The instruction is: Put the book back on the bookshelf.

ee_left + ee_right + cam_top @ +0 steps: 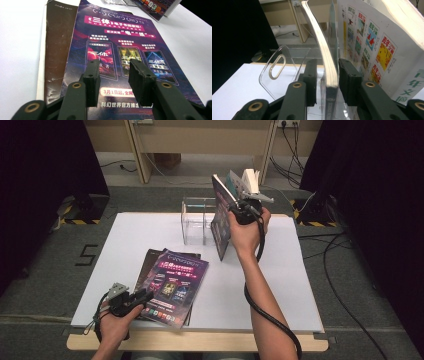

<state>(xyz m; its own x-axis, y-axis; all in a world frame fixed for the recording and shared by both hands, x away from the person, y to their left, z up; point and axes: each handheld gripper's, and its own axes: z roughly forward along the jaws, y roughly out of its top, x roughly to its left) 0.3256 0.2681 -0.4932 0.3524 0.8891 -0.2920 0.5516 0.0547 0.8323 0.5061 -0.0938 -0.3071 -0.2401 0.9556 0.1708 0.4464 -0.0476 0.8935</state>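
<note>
purple magazine [220,220] upright, spine up, between right gripper [245,211] jaws; left gripper [131,300] jaws apart, empty

table top [125,250] white | top magazine [176,285] purple-magenta cover, white and pink lettering, three dark book panels | magazine under it [53,50] plain dark brown | clear holder [196,220] colourless | held magazine [329,67] cream page edges, dark spine | white booklet [372,42] red-yellow-blue picture grid, green characters
</note>
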